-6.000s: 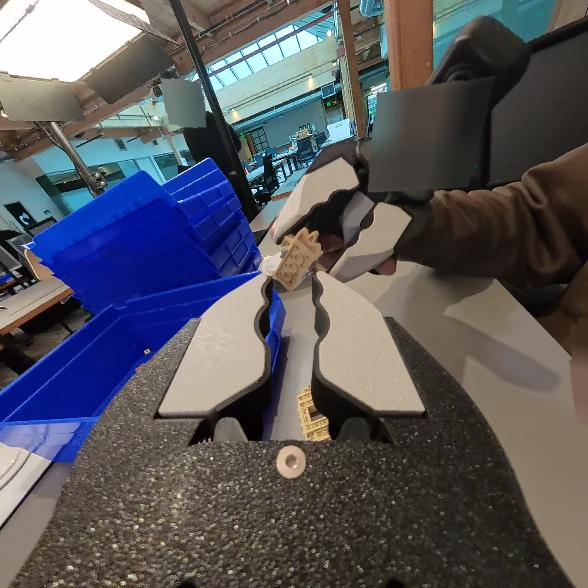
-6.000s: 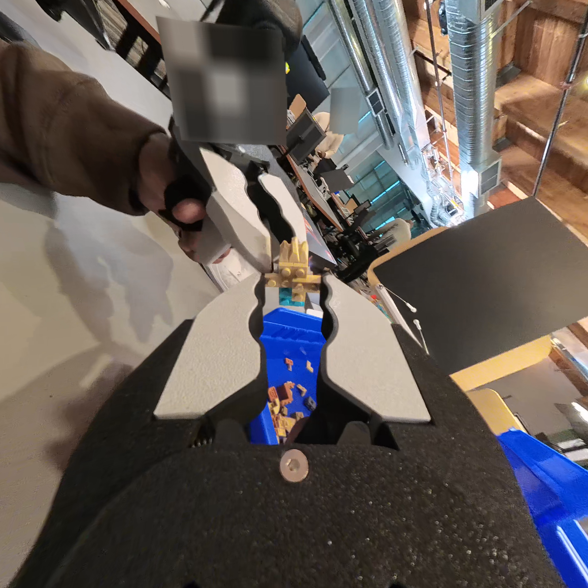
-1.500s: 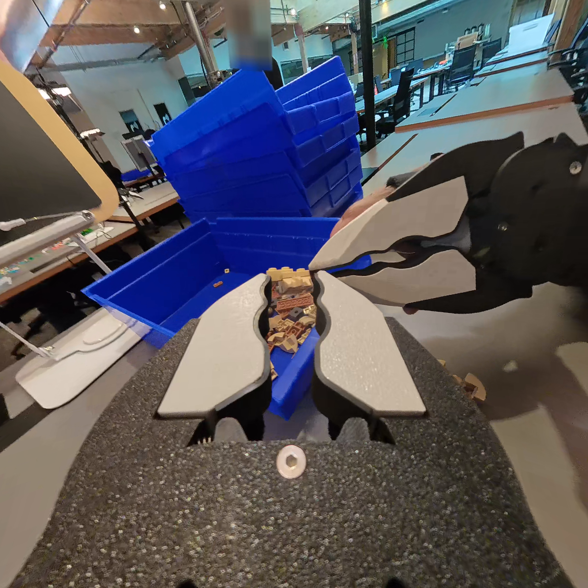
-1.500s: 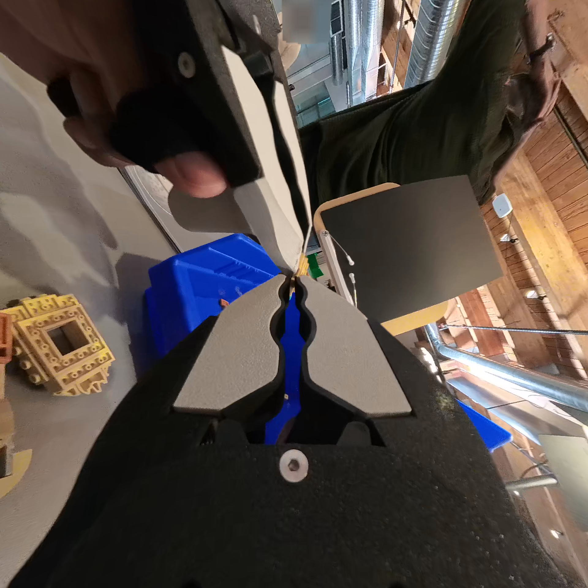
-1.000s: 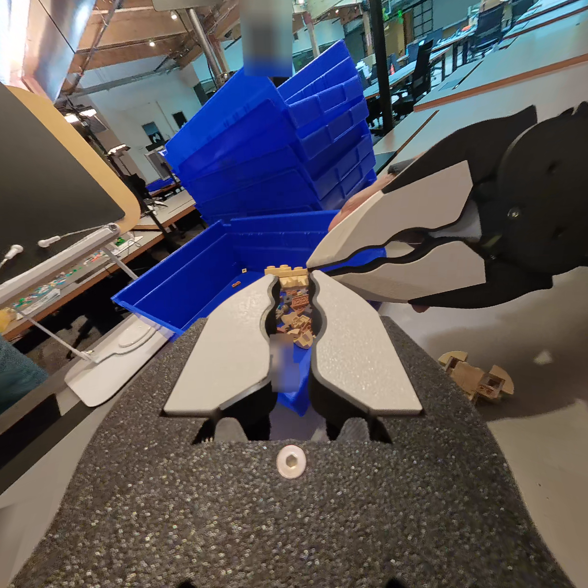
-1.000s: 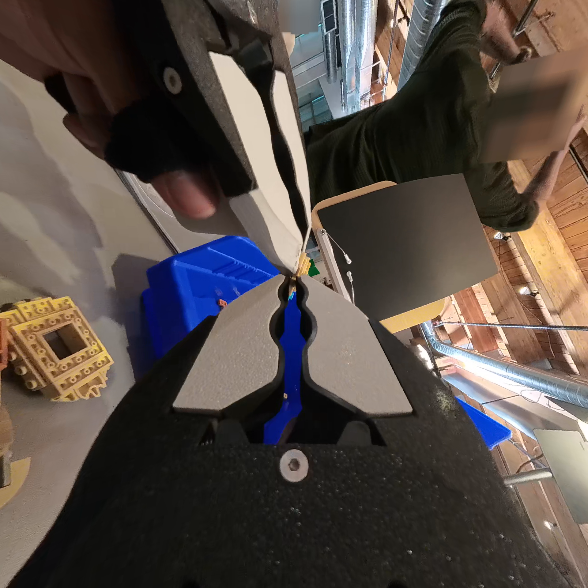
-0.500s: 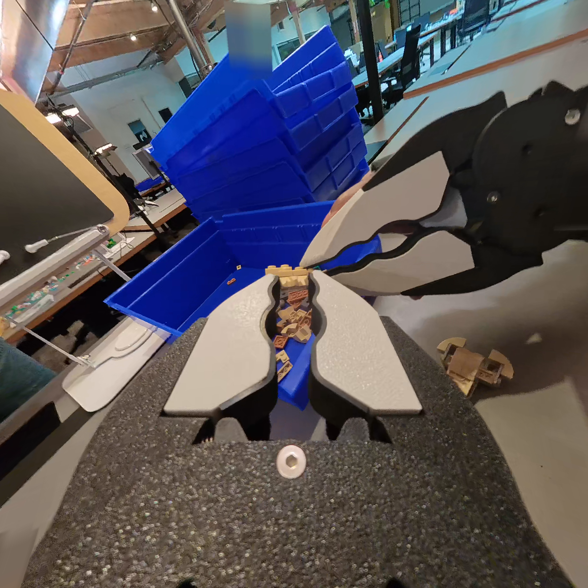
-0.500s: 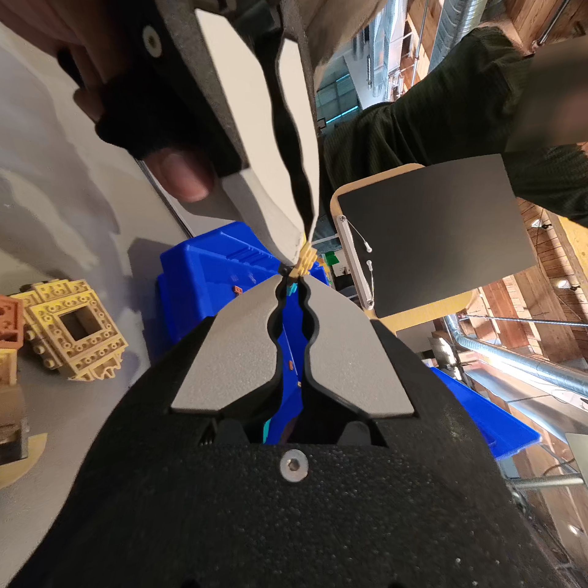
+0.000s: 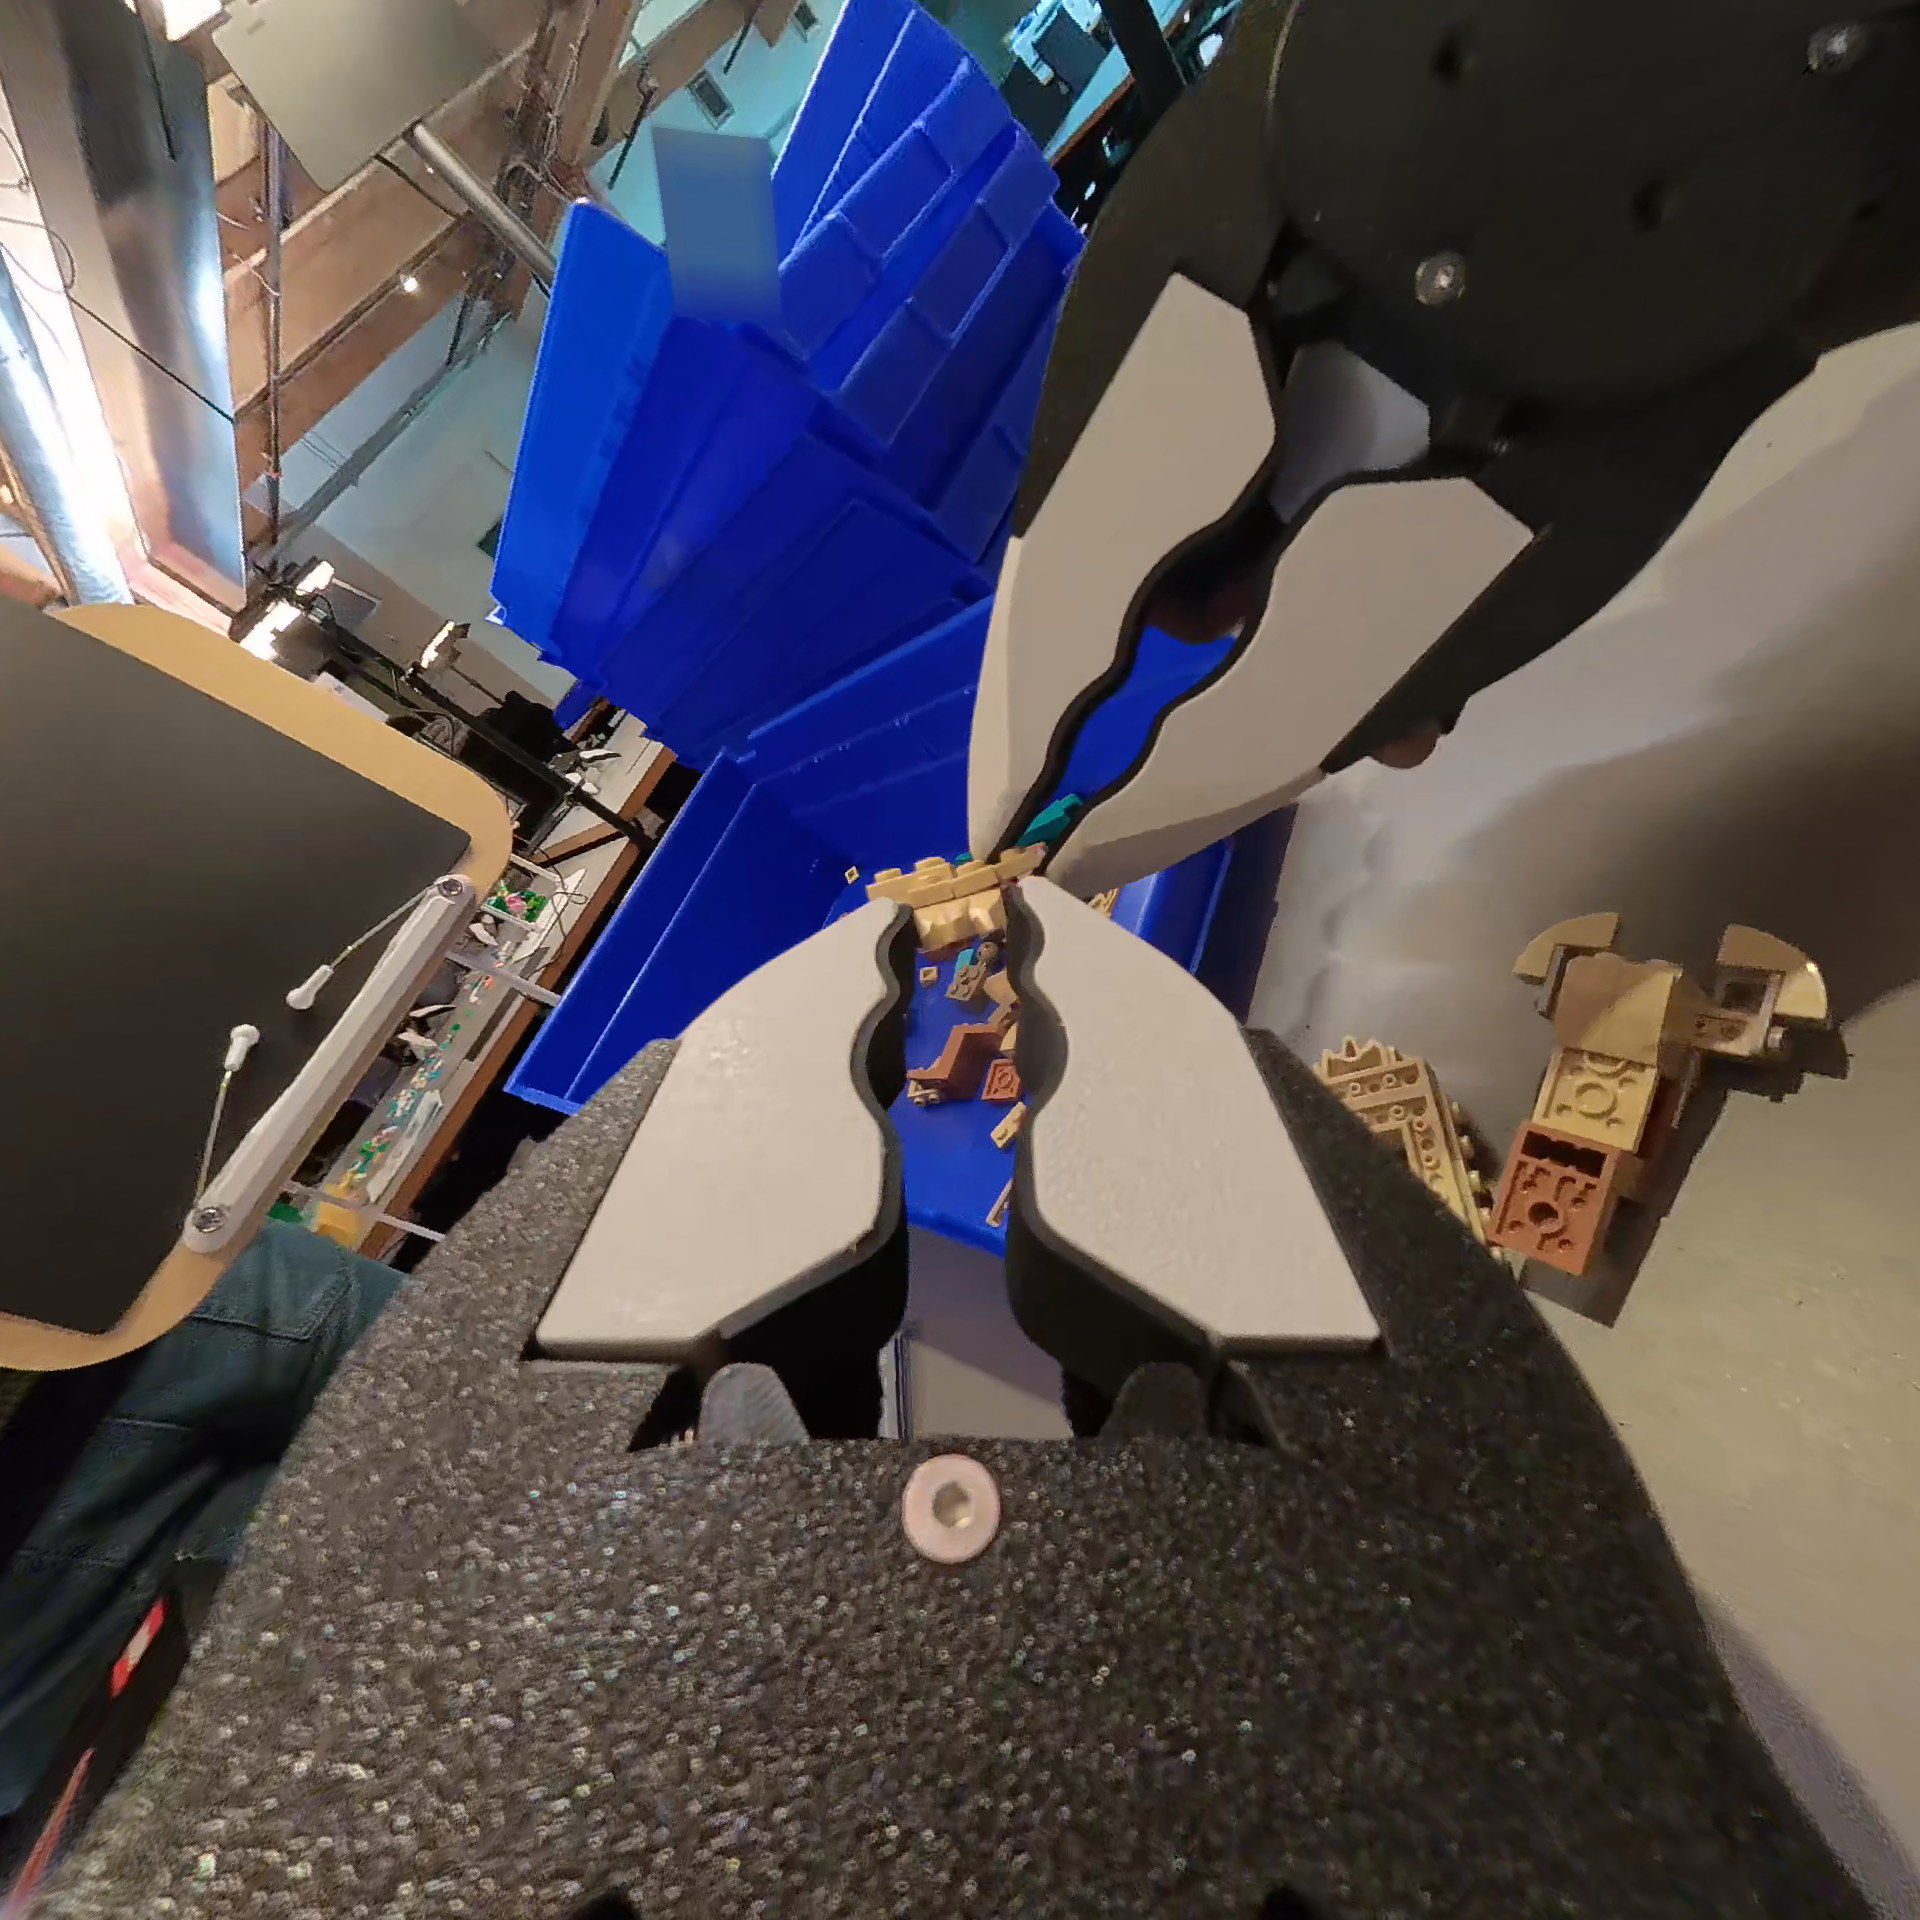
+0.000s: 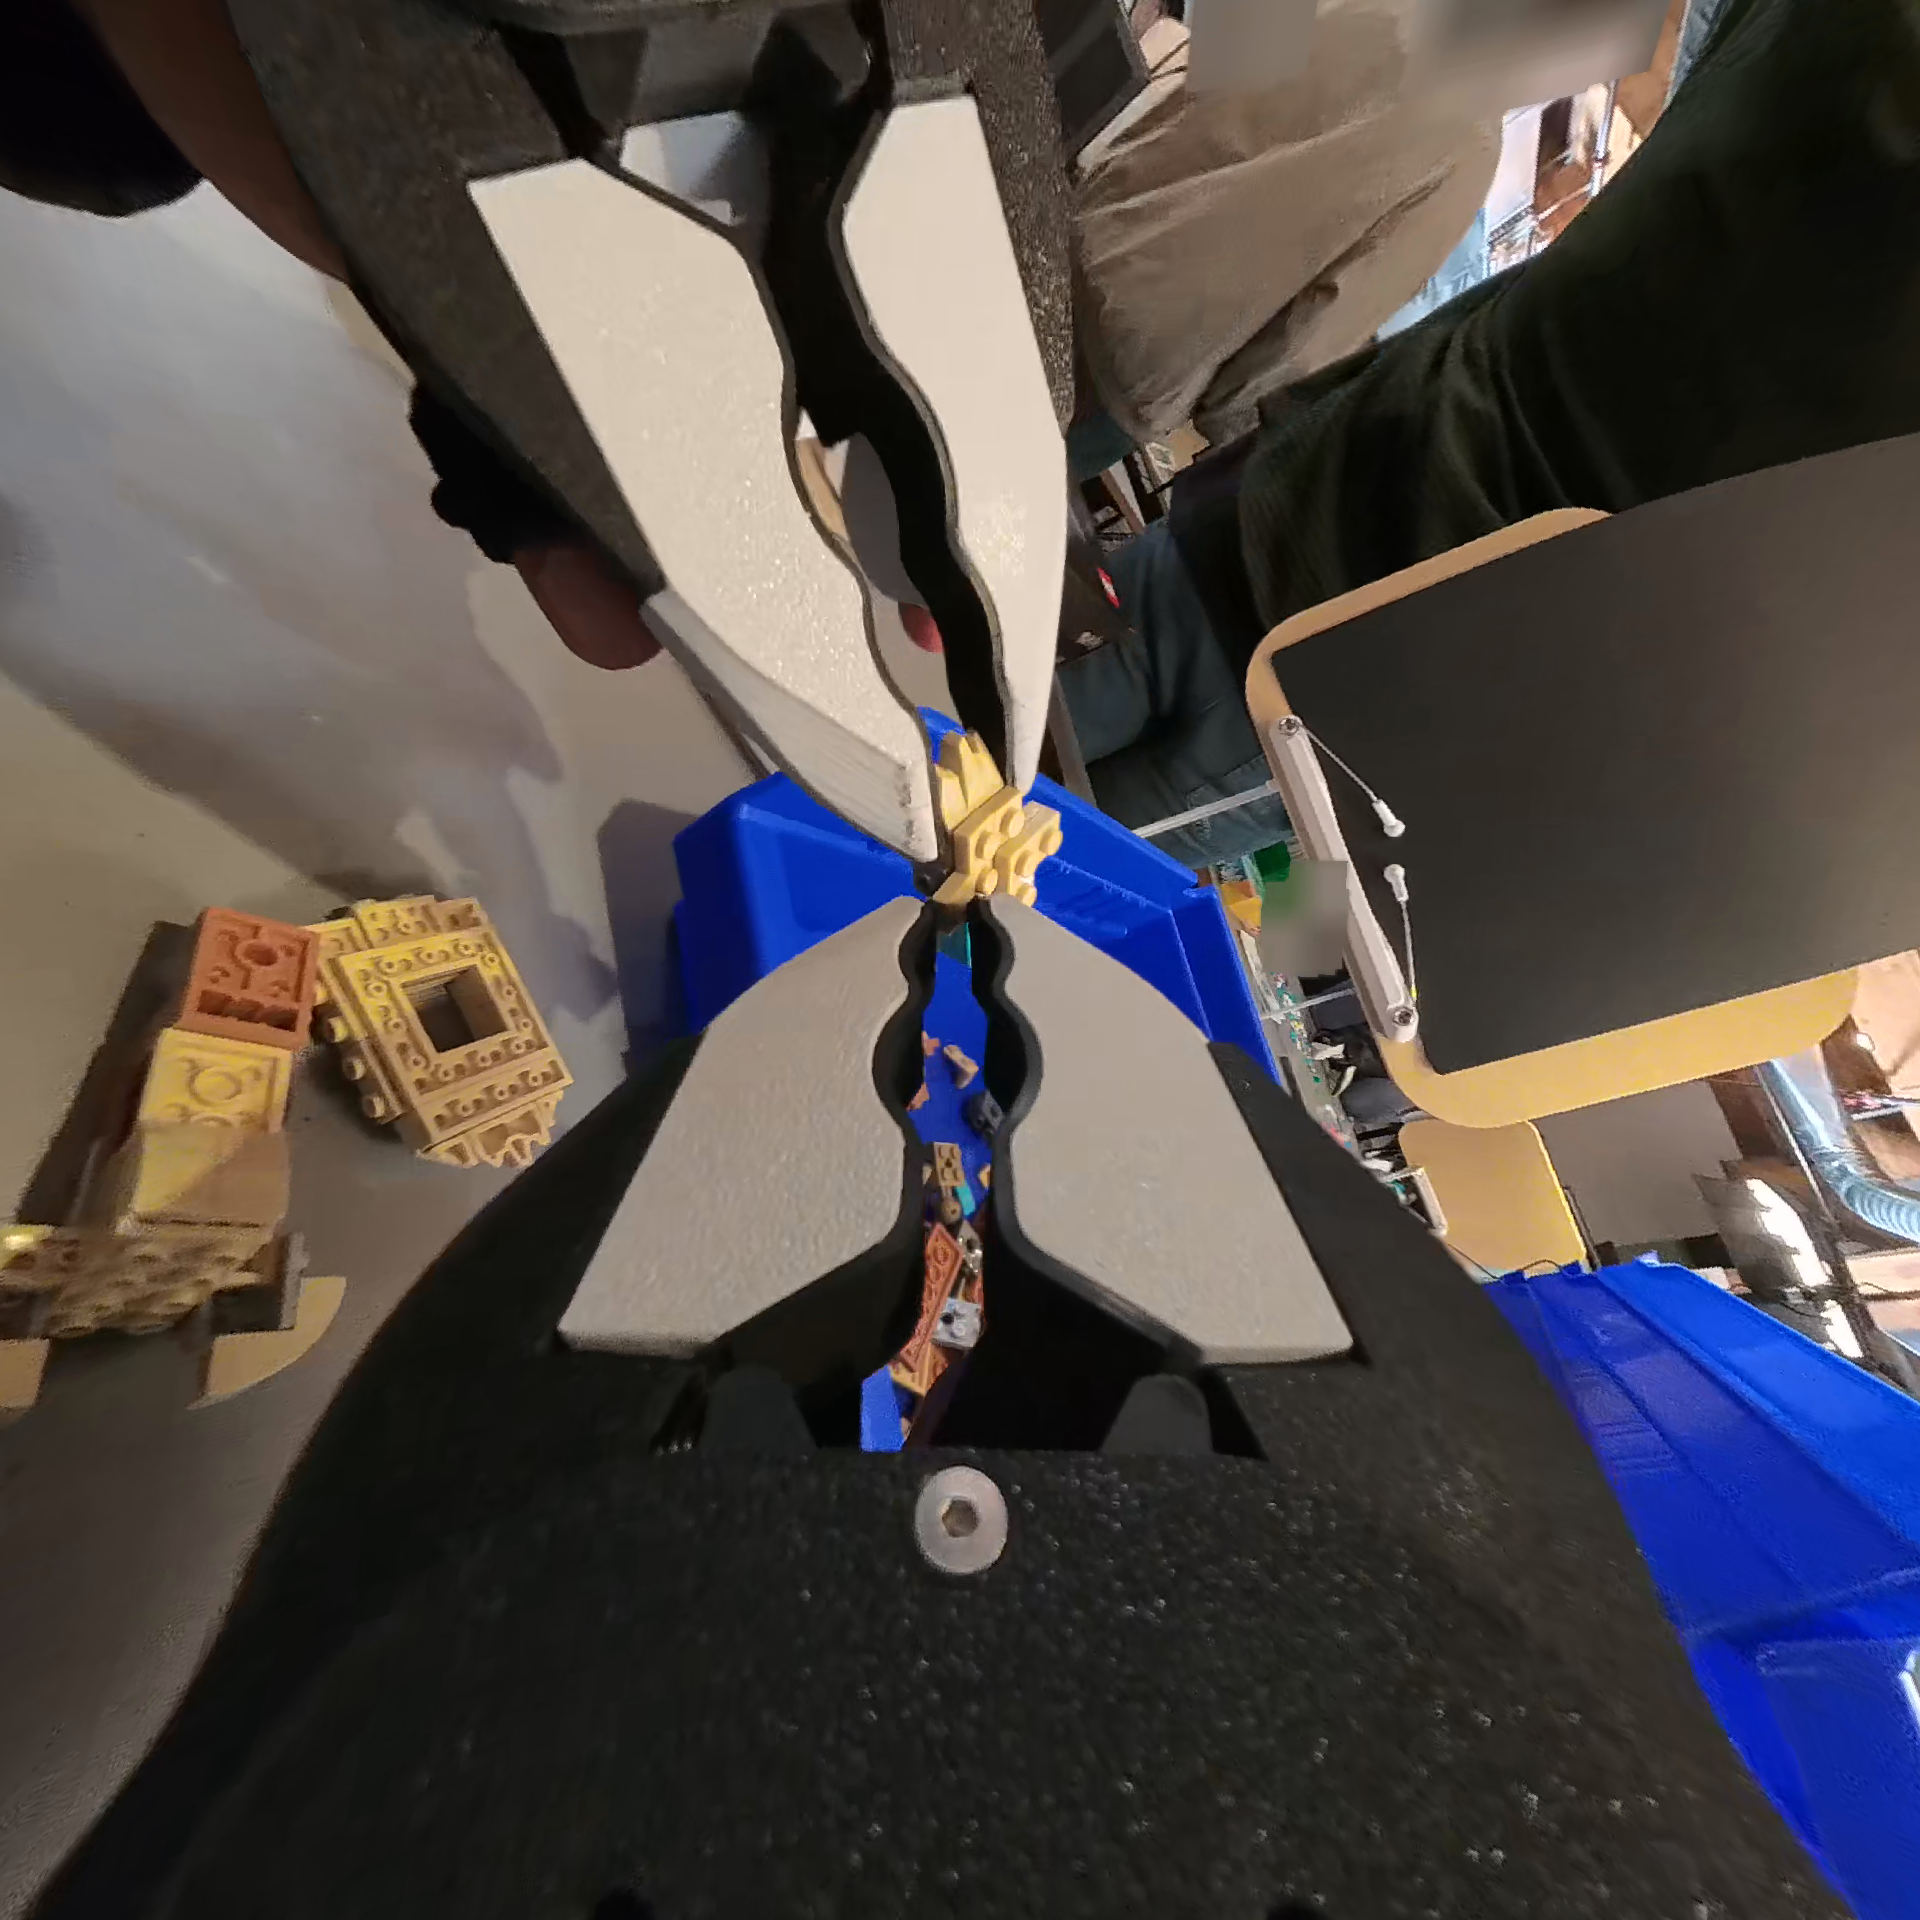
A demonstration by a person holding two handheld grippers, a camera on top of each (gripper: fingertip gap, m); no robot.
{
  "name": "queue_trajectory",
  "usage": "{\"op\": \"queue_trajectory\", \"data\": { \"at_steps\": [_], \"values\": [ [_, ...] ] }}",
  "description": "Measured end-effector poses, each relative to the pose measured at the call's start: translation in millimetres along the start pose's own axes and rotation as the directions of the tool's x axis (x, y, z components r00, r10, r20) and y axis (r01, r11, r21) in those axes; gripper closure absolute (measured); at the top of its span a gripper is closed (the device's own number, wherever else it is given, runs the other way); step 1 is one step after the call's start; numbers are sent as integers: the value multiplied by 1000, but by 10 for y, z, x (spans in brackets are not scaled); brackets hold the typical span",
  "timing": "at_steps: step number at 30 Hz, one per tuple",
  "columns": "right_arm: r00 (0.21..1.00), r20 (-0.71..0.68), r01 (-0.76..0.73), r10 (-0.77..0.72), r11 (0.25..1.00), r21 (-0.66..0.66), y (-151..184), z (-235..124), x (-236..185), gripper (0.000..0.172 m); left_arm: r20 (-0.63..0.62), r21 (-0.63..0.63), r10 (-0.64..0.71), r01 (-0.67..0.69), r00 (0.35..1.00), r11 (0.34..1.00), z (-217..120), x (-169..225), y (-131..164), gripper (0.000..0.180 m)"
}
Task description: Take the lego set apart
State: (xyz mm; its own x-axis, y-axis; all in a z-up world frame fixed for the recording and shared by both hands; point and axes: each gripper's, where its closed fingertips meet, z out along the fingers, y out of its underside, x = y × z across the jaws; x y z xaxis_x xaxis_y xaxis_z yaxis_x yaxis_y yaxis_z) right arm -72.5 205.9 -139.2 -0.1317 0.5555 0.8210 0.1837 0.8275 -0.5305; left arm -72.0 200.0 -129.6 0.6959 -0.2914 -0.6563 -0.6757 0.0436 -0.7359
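Note:
A small tan brick assembly [image 9: 951, 883] with a teal piece [image 9: 1049, 821] on it hangs above an open blue bin [image 9: 665, 935]. My left gripper [image 9: 956, 914] is shut on the assembly's spiky tan lower part. My right gripper [image 9: 1023, 847] comes in from the upper right and pinches the thin tan plate at its edge. In the right wrist view my right gripper [image 10: 951, 906] is shut on the plate's corner of the tan assembly [image 10: 1003, 831]. The left gripper [image 10: 971, 790] clamps it from above. The teal piece [image 10: 951, 945] shows between my right fingers.
The blue bin [image 10: 790, 883] holds several loose tan and brown pieces. A stack of blue bins [image 9: 779, 468] stands behind it. Built tan and brown brick pieces [image 10: 436, 1018] [image 9: 1590, 1091] lie on the grey table [image 10: 208, 623]. A black board with a tan edge [image 10: 1610, 779] and a seated person [image 9: 156, 1403] are beside the bin. Left and right tips are no more than a few centimetres apart.
Both grippers have rolled and tilted while staying shut on the tan assembly over the bin. The right gripper now stands more upright above the left one.

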Motion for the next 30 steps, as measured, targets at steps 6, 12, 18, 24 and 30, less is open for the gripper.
{"op": "queue_trajectory", "data": {
  "at_steps": [6,12,18,24,30],
  "values": [
    [998,-16,62,-63,998,-11,43,3,3,166,-18,-25,-90,90,996,996,40,14,32,164],
    [926,-153,326,-344,936,-130,127,108,9,164,-11,-69,-296,295,955,953,103,-9,159,164],
    [915,-172,343,-365,928,-148,132,129,23,158,-6,-76,-288,287,958,955,106,-5,174,164],
    [929,-123,333,-350,933,-139,169,122,-21,163,0,-98,-232,231,973,968,124,35,185,164],
    [959,-75,267,-275,959,-96,151,89,-10,166,6,-98,-118,118,993,988,112,38,170,164]
  ]
}}
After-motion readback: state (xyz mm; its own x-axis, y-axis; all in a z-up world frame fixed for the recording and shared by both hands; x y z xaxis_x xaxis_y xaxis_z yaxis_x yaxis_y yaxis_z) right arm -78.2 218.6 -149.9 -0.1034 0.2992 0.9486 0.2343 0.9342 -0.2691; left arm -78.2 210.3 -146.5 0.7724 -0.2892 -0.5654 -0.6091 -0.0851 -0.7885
